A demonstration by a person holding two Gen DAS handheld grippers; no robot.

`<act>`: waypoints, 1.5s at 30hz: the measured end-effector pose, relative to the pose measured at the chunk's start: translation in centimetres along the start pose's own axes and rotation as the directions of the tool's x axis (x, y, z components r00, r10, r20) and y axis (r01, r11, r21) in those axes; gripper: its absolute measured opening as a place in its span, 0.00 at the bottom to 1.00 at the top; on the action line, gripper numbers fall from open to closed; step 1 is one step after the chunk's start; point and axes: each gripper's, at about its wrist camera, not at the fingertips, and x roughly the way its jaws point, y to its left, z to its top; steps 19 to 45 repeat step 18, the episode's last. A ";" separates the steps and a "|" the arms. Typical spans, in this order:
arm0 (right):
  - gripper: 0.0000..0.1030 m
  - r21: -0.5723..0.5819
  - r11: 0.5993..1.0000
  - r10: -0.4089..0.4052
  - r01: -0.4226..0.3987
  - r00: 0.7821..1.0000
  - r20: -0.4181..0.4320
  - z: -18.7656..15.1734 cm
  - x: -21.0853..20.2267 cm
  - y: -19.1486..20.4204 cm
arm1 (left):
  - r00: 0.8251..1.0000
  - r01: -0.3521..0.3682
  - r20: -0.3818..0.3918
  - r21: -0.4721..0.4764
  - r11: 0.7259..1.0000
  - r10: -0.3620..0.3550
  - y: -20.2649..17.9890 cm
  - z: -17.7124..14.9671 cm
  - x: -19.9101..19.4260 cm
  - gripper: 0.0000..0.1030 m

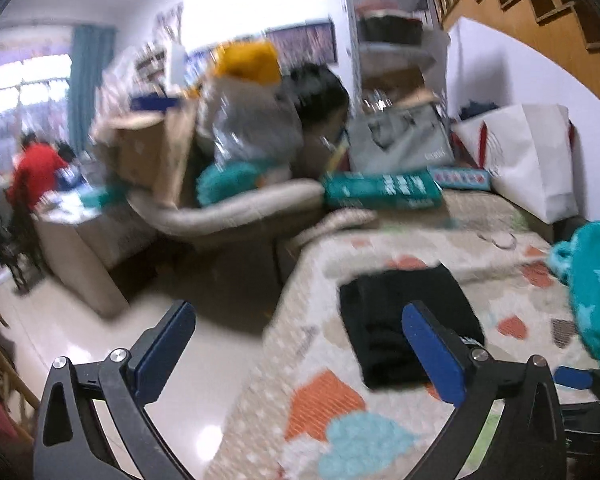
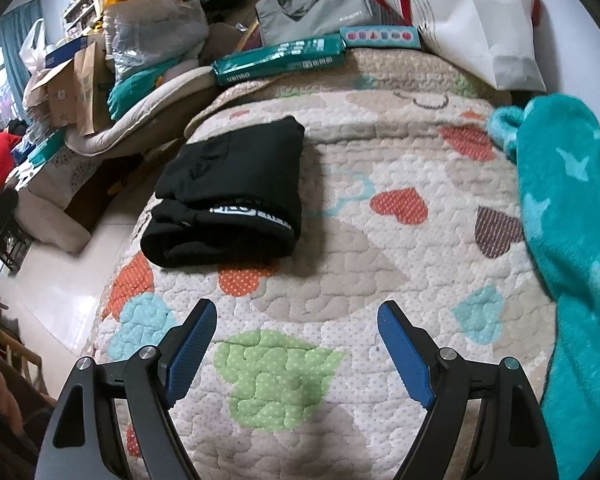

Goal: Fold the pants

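Folded pants [image 2: 228, 192] lie ahead-left of spread right gripper [image 2: 296, 320]

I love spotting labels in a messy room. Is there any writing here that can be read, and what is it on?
Nothing reads clearly.
Black folded pants: white lettering, upside down, illegible.
Green box: white print, too small.
Grey bag: small logo, unreadable.
Blue box: coloured symbols only.

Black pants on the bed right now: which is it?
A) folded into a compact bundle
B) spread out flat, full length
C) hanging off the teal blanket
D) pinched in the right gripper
A: the black pants lie folded in layers on the quilt, clear of both open grippers.
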 end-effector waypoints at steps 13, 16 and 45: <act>0.85 -0.067 0.998 0.008 -0.008 1.000 0.002 -0.4 -0.1 1.9 | 0.938 0.151 -0.316 0.009 0.989 -0.140 -1.8 -2.5 3.9 1.00; 0.85 -0.064 0.998 0.007 -0.007 1.000 -0.005 -0.5 0.1 1.8 | 0.891 0.179 -0.414 -0.053 0.982 -0.185 -1.6 -3.5 5.3 1.00; 0.86 -0.058 0.998 0.002 -0.003 1.000 -0.015 -0.5 0.2 1.8 | 0.849 0.196 -0.477 -0.118 0.974 -0.229 -1.1 -4.3 6.2 1.00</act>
